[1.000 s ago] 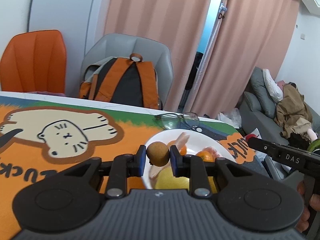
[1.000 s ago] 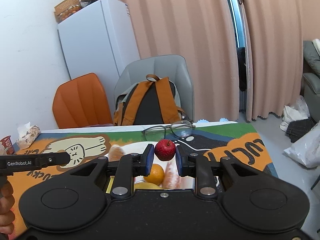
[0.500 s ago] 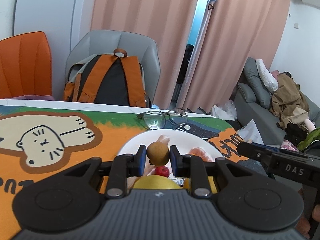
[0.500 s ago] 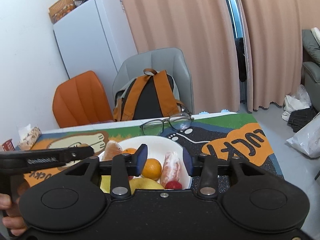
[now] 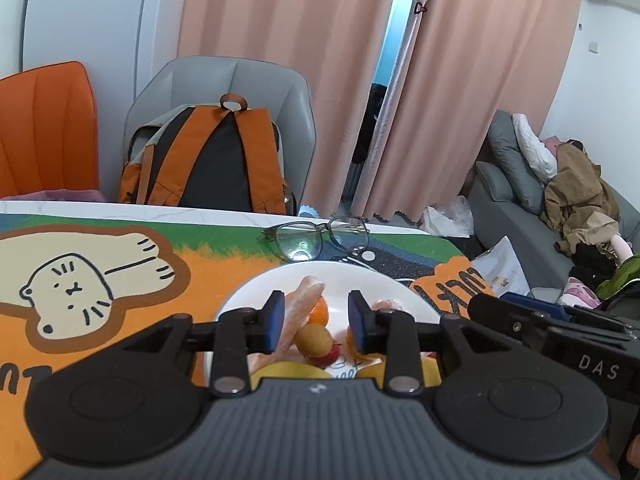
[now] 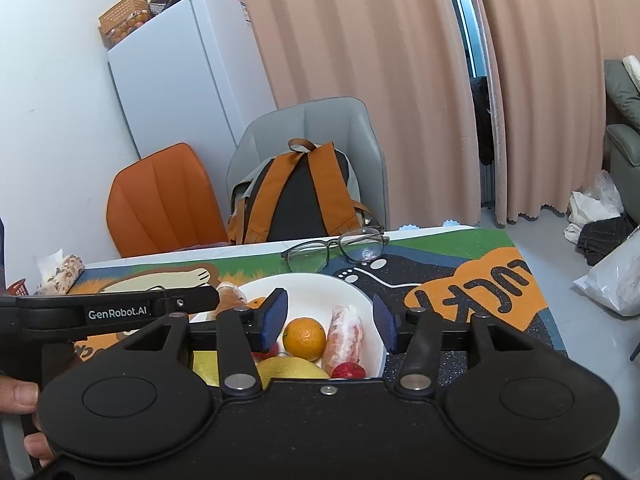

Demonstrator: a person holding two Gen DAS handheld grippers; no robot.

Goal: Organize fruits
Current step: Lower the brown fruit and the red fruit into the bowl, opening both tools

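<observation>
Hovering over the white plate (image 5: pixel 240 300), we have both sets of fingers just parted: the left gripper (image 5: pixel 316 316) has released the brown fruit (image 5: pixel 314 340), apparently resting among the plate's fruit; the right gripper (image 6: pixel 330 320) stands empty above the orange (image 6: pixel 304 338).

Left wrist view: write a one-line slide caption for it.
Left claw, its jaws just opened, hangs over the white plate; the small brown fruit lies free among the other fruit, glasses beyond.
</observation>
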